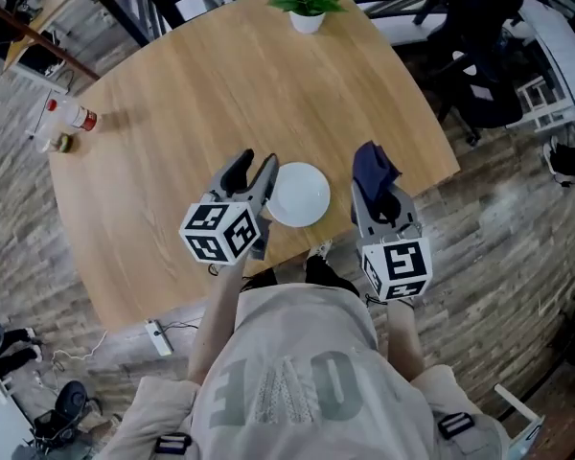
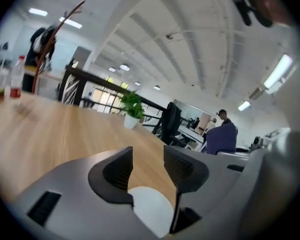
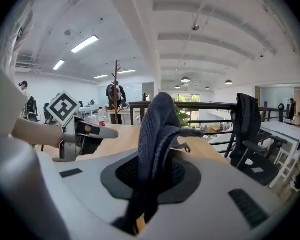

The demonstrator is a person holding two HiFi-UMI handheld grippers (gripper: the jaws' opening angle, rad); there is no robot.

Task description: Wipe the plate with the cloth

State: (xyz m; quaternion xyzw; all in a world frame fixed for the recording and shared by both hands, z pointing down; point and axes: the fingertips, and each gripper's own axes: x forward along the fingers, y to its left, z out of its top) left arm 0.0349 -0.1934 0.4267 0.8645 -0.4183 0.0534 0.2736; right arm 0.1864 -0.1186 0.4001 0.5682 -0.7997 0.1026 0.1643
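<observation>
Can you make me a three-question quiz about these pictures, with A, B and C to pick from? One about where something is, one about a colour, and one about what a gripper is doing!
1. Where is the white plate?
A. On the floor
B. On the wooden table, between the left gripper and the right gripper
C. On a chair

2. What colour is the cloth?
A. Dark blue
B. Yellow
C. Red

3. How do the left gripper's jaws stand?
A. Shut on the plate
B. Open, gripping nothing
C. Shut on the cloth

Answers:
1. B: the head view shows the plate near the table's edge with a gripper on each side.
2. A: the cloth pinched in the right gripper is dark blue in both views.
3. B: the left gripper view shows its jaws apart, with the plate lying beyond them.
</observation>
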